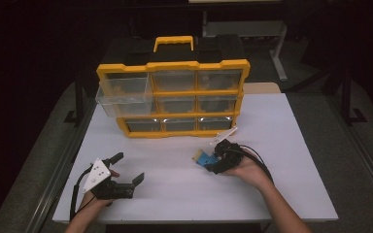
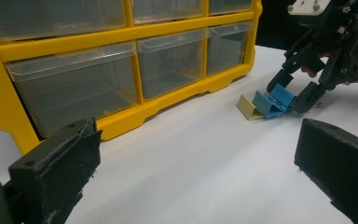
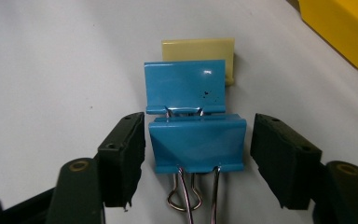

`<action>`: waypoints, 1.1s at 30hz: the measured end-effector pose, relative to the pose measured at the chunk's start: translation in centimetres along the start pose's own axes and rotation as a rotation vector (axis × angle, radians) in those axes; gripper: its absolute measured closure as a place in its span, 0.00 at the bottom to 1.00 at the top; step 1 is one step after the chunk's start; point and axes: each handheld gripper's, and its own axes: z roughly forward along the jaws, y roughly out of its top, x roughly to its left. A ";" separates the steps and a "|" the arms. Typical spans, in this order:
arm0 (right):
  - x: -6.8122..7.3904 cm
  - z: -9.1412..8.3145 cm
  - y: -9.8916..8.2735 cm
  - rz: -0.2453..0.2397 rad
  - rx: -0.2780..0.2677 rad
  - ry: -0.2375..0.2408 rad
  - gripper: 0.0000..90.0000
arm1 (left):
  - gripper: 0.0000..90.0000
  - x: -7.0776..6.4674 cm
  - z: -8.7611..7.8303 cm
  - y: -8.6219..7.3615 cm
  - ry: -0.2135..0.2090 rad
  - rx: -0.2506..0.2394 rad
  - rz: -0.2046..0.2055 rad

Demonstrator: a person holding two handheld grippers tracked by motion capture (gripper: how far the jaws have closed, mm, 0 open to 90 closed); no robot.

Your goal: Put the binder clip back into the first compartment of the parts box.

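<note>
Right gripper [image 3: 198,158] poised over a blue painted-steel binder clip [image 3: 196,142] lying on the white bench [image 1: 281,160] before the yellow drawer organiser [image 1: 172,99], jaws parted either side of the clip body and not yet pressing it (a second blue clip [image 3: 185,86] and a pale yellow one [image 3: 199,51] lie just beyond). The clip is judged light, rigid and glossy-slick, best pinched across its flat sides rather than by its wire handles; left gripper [image 1: 127,170] rests released and empty

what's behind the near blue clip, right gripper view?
A second blue clip, then a yellow clip behind that. Most of the yellow one is covered; contact between them can't be told.
</note>
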 end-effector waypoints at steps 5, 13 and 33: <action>0.0 0.1 -0.1 -0.019 0.010 -0.010 0.43 | 0.00 0.0 0.0 0.0 0.000 0.003 0.002; 0.2 0.2 -0.1 -0.018 0.012 0.001 0.49 | 0.00 0.0 0.0 0.0 0.000 0.002 0.002; -0.2 -0.3 -0.1 -0.006 0.008 0.011 0.54 | 0.00 0.0 0.0 0.0 -0.007 0.001 0.001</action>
